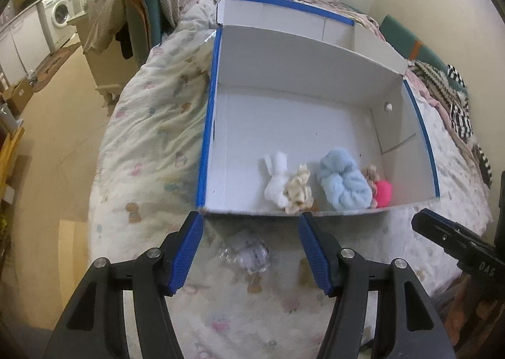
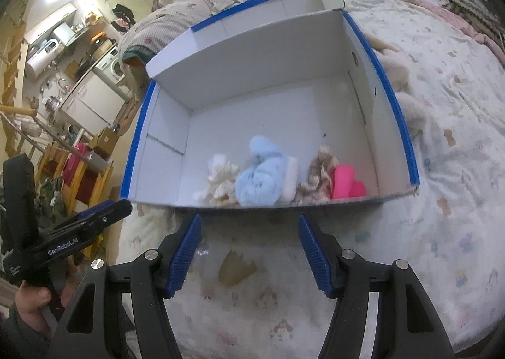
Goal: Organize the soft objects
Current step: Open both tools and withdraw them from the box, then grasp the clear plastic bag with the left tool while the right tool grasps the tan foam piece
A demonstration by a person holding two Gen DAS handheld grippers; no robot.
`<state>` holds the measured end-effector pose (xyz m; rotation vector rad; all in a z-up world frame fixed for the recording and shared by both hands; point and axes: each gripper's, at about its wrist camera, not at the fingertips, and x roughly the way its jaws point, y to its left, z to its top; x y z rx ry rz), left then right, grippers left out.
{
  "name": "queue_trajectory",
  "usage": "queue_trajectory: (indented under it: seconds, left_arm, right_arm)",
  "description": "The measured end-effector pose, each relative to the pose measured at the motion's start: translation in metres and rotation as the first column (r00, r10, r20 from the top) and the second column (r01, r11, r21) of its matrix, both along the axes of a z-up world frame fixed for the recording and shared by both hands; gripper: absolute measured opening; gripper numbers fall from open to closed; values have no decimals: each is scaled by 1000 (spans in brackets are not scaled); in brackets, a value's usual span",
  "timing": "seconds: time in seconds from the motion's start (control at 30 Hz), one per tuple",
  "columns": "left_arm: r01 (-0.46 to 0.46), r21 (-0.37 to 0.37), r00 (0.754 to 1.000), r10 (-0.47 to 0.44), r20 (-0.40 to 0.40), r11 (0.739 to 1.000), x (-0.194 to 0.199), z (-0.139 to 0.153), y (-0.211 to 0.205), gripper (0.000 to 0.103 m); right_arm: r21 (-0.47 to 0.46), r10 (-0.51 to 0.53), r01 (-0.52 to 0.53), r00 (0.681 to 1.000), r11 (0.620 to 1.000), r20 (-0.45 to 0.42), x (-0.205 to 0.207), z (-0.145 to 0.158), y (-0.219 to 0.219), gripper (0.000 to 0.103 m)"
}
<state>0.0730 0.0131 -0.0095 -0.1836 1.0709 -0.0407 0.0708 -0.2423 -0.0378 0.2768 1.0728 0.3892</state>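
Quilted bed (image 1: 151,125) carries white box (image 1: 284,81), blue-edged, lid up at 12 o'clock. Soft items inside along its 6 o'clock wall: blue bundle (image 1: 344,182), white plush (image 1: 277,182), pink piece (image 1: 383,193). Left gripper (image 1: 251,232) and right gripper (image 2: 249,232) gape wide, empty.

The box (image 1: 303,81) looks like matt white cardboard, smooth inside, with glossy blue tape along its rims. In it lie a fluffy pale-blue cloth bundle (image 1: 342,183), a white plush piece (image 1: 276,182), a cream ruffled cloth (image 1: 298,190), a shaggy beige tuft (image 2: 318,179) and a bright pink fleecy piece (image 2: 347,183). The bedspread (image 1: 151,125) is soft, crinkled printed cloth. The left gripper (image 1: 251,251) and right gripper (image 2: 249,251) have matt black plastic arms, ribbed blue rubbery pads (image 1: 189,251) and shiny metal pins.
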Motion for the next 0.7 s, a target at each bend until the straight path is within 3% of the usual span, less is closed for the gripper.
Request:
queue_trajectory:
  seconds: [0.13,0.3,0.5,0.7]
  left_arm:
    - [-2,2,1000,2,-23,1000,-14,-7,5,59]
    - [-38,-2,992,37,-123,999,-13,-31,14,59]
    - [-118,-94,949,85,-302,988,0,-77,25,59]
    - [-128,-128,920,69,-386,983,14,-105,14,59]
  right_arm:
    - [-1,18,-18,999,1000,-30,-7,-10,5,67]
    - [-23,46,-48,997,999,-62,-8,-19,17,67]
    - [-32,62,-65,995,997,-79,-5,-25,26,67]
    - [-39,70,-74,993,996,-99,-4,-30,26,67]
